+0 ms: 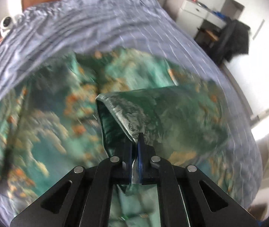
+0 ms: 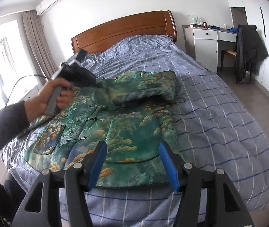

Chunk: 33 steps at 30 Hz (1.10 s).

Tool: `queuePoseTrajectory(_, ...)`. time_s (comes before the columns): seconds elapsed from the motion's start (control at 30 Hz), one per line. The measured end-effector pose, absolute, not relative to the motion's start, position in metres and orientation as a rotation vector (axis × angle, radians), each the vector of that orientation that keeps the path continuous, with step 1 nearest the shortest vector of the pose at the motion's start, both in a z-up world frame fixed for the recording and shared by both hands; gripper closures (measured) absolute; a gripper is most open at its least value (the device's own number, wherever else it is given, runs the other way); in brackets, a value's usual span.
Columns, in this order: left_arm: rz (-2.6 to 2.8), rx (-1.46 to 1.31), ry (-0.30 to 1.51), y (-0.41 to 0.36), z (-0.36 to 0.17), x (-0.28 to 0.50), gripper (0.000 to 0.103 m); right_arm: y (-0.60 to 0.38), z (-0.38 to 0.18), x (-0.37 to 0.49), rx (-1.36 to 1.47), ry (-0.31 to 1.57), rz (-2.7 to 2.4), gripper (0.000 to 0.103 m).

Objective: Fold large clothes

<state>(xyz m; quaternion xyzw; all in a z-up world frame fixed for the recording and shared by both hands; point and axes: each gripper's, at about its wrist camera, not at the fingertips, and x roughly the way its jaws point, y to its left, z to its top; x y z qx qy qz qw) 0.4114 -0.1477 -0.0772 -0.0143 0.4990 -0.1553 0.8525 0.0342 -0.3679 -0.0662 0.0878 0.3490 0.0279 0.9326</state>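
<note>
A green padded jacket point(image 2: 123, 132) with cloud and orange print lies spread face up on the bed. My left gripper point(image 1: 135, 141) is shut on the cuff of its sleeve point(image 1: 153, 111) and holds it lifted across the jacket's body. In the right wrist view the left gripper point(image 2: 96, 84) holds that sleeve point(image 2: 134, 90) over the chest, folded from the right shoulder. My right gripper point(image 2: 132, 162) is open and empty, hovering above the jacket's lower hem near the foot of the bed.
The bed has a blue checked cover point(image 2: 210, 102) and a wooden headboard point(image 2: 123, 32). A white desk point(image 2: 208, 37) and a chair with a dark coat point(image 2: 247, 51) stand at the right. Curtains point(image 2: 38, 47) and a window are at the left.
</note>
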Motion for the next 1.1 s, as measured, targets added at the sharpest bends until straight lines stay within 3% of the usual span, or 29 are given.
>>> queuePoseTrajectory(0.33,-0.248,-0.007,1.102,-0.145,-0.141,0.451,0.1,-0.382,-0.077,0.101,0.073,0.788,0.089,0.044)
queuePoseTrajectory(0.73,-0.252,0.023,1.089,-0.144,-0.156,0.45,0.1,-0.439,-0.094,0.33,0.095,0.87,0.069,0.044)
queuePoseTrajectory(0.97,-0.253,0.051,1.101,-0.147,-0.17,0.449,0.099,-0.441,-0.15,0.435,0.076,0.93,0.083,0.044)
queuePoseTrajectory(1.1,-0.251,0.043,1.103,-0.147,-0.175,0.45,0.099,-0.445,-0.199,0.468,0.146,1.092,0.066,0.044)
